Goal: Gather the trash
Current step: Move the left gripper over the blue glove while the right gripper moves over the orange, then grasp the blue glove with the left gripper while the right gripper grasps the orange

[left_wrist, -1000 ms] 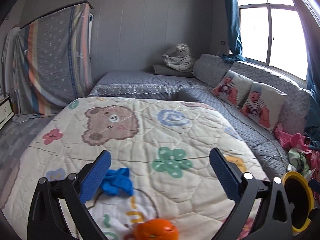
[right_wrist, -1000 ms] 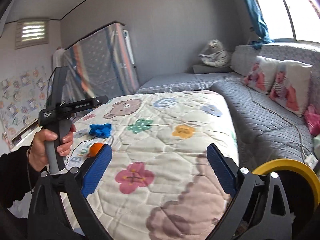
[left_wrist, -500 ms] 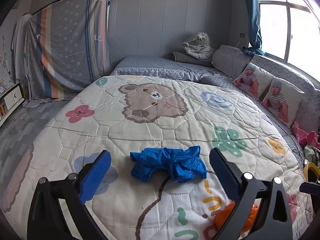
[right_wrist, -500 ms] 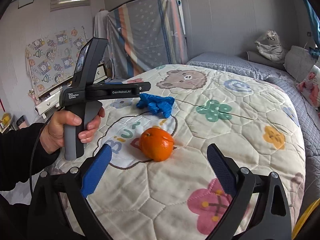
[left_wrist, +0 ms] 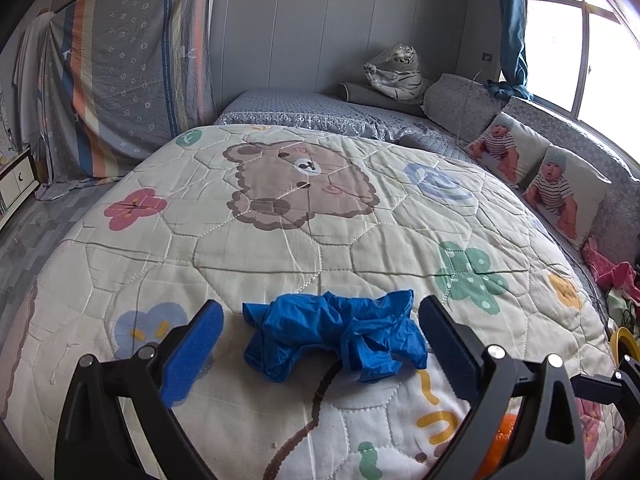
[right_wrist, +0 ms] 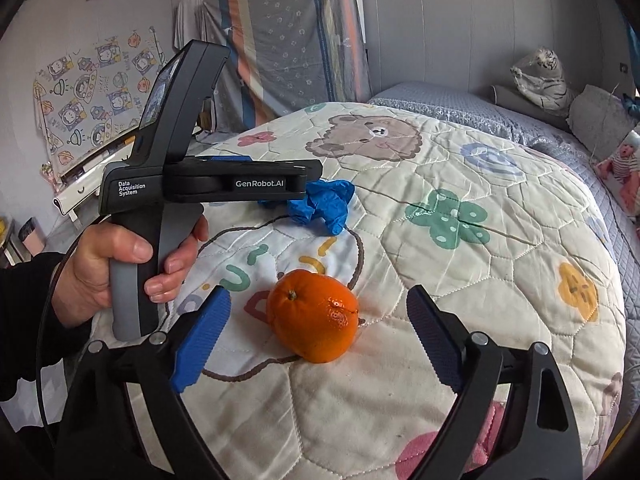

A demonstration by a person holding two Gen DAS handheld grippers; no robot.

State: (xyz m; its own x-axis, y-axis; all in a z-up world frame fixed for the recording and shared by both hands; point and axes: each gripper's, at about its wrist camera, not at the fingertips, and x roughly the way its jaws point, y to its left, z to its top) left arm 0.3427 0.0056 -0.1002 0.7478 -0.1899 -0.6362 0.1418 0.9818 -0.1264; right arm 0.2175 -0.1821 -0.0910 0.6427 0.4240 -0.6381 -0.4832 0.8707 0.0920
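A crumpled blue glove lies on the bear-print quilt. My left gripper is open, its two fingers on either side of the glove, apart from it. An orange with a damaged patch of peel lies on the quilt. My right gripper is open and astride the orange without touching it. In the right wrist view the left gripper shows side-on, held by a hand, with the glove at its tip. The orange peeks out behind the left gripper's right finger.
A yellow-rimmed bin stands off the bed's right edge. Baby-print cushions, a wrapped tiger toy and clothes lie along the grey couch at right. A covered cabinet stands at back left.
Both grippers have moved closer over the quilt. The left now brackets the glove and the right brackets the orange. Both stayed open.
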